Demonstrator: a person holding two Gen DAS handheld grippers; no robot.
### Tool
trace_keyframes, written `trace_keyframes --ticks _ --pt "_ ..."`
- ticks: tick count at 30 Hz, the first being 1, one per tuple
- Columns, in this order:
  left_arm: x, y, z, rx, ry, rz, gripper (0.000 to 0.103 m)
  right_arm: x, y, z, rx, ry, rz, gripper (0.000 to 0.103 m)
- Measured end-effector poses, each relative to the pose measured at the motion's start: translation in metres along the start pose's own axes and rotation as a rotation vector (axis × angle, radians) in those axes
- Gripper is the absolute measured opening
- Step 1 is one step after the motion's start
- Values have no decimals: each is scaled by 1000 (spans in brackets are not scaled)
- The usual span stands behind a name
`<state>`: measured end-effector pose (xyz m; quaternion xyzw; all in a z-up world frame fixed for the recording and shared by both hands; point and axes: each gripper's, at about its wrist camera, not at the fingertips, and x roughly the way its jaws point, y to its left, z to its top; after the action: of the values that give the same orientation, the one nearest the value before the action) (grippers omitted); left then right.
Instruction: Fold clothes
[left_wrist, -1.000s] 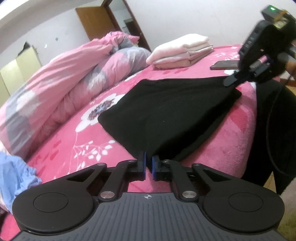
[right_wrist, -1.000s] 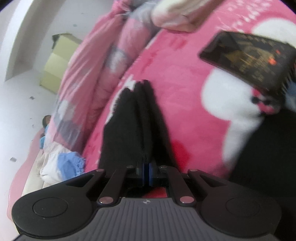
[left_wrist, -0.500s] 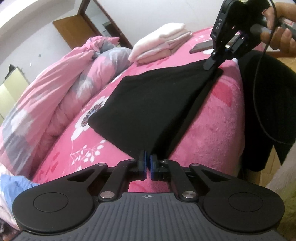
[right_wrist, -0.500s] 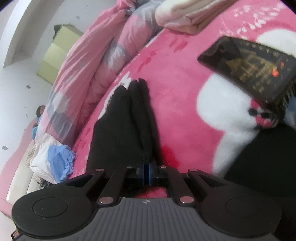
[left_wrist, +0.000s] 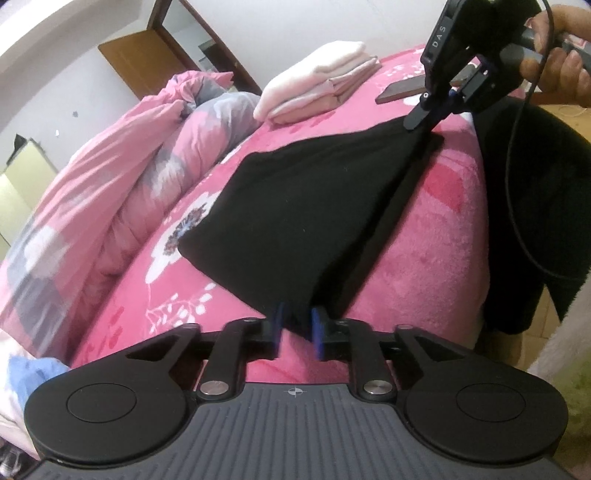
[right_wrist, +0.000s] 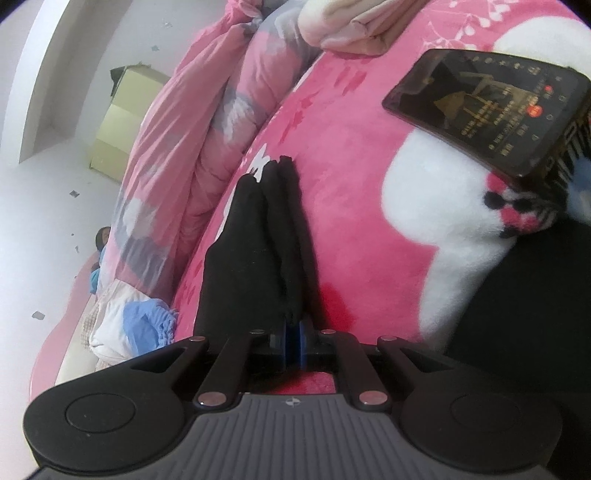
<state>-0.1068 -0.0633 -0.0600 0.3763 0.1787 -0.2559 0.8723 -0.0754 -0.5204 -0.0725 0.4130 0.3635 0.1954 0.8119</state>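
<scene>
A folded black garment (left_wrist: 306, 206) lies on the pink floral bedspread (left_wrist: 436, 251). My left gripper (left_wrist: 295, 328) is at its near corner with the blue pads apart; the cloth corner sits loose between them. At the garment's far corner, my right gripper (left_wrist: 421, 122) is held by a hand (left_wrist: 565, 70). In the right wrist view the right gripper (right_wrist: 293, 332) is shut on the black garment (right_wrist: 255, 254), whose folded layers run away from the pads along the bed.
A stack of folded pale pink clothes (left_wrist: 317, 85) and a phone (right_wrist: 487, 107) lie further up the bed. A rumpled pink and grey duvet (left_wrist: 122, 177) fills the left side. Blue and white clothes (right_wrist: 144, 325) lie beyond. Dark cloth (left_wrist: 532, 206) hangs at the bed's right edge.
My left gripper's pads have spread apart and let go of the garment corner. The right gripper has stayed shut on the far corner, sitting low on the bed.
</scene>
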Motion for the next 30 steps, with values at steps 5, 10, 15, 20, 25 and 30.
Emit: trace_keyframes --ticks 5,10,15,20,25,30 --pt "5 -4 5 40 -18 6 23 0 1 1 -9 3 3 7" --pt "8 -5 5 51 -47 -4 18 1 2 1 -15 0 -3 7" --pt "-1 1 3 38 -71 -8 3 0 12 0 -64 -15 -9 5" --pt "-4 2 -4 52 -51 -10 3 1 16 -3 -87 -8 -14 5" --pt "-5 3 -10 62 -34 -11 2 0 20 -4 -104 -3 -8 5" --pt "-4 3 -12 67 -40 -5 1 1 25 -4 -132 -3 -12 5"
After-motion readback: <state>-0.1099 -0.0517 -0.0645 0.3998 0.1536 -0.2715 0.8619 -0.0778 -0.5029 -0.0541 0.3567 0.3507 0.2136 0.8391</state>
